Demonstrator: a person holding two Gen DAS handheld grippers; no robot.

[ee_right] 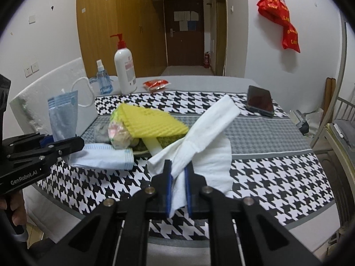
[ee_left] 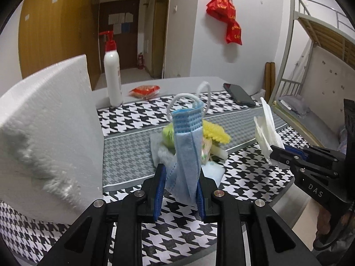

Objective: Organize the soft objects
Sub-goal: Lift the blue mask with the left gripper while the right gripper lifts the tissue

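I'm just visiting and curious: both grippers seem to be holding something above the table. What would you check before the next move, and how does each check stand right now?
1. Left gripper shut on the blue mask: ok, the mask stands pinched between its pads.
2. Right gripper shut on the white tissue: ok.
3. Mask clear of the pile: ok, it is lifted off.
4. Tissue clear of the pile: cannot tell, its far end lies across the yellow sponge in the picture.
5. The two grippers apart: ok, a gap shows between them.
6. Place to put the things: cannot tell, no bin or box is identifiable.
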